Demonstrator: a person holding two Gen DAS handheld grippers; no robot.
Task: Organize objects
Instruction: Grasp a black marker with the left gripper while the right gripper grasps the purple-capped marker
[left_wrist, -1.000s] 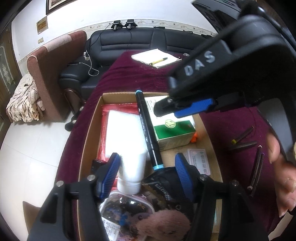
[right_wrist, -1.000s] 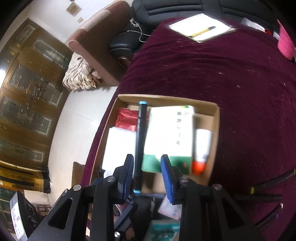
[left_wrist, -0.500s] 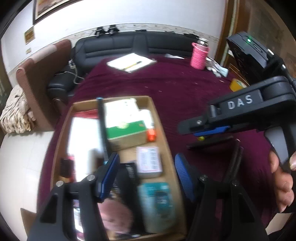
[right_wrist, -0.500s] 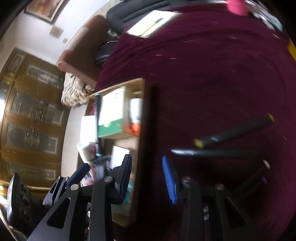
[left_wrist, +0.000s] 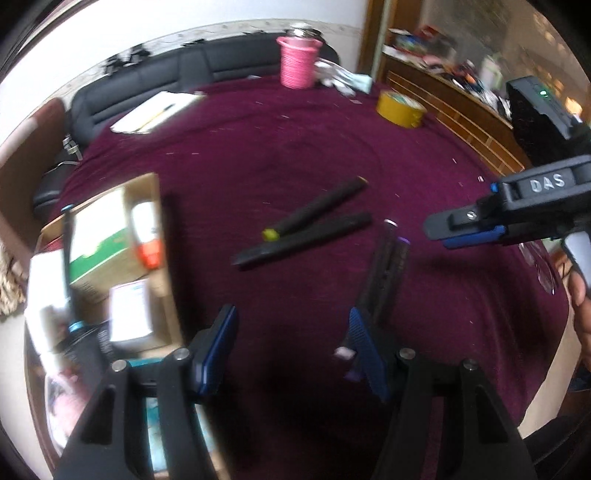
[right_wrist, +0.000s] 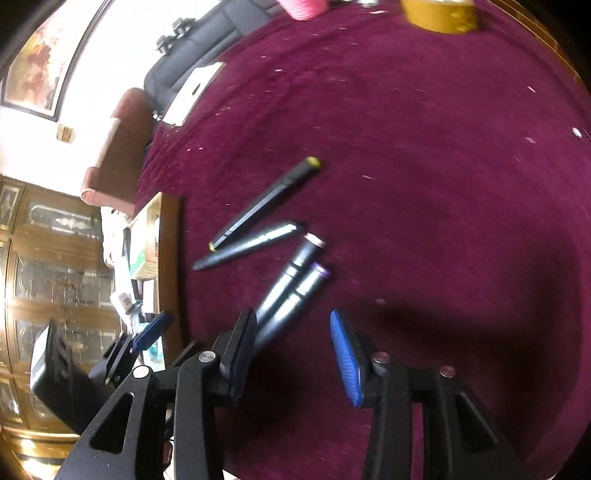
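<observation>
Right gripper (right_wrist: 291, 350) jaws opening, empty, above four markers (right_wrist: 291, 280) on maroon cloth (right_wrist: 424, 166).

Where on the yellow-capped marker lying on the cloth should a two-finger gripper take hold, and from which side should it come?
Grip the yellow-capped marker at mid-barrel, coming from above with the fingers set across its length. It lies flat on the maroon cloth, so only its long sides are free. Keep toward its far end: the near end sits close beside the second black marker.

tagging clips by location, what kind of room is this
Most likely a home living room: a black sofa stands behind a table covered in maroon cloth, a framed picture hangs on the wall, and there is a wooden cabinet with glass doors.
</observation>
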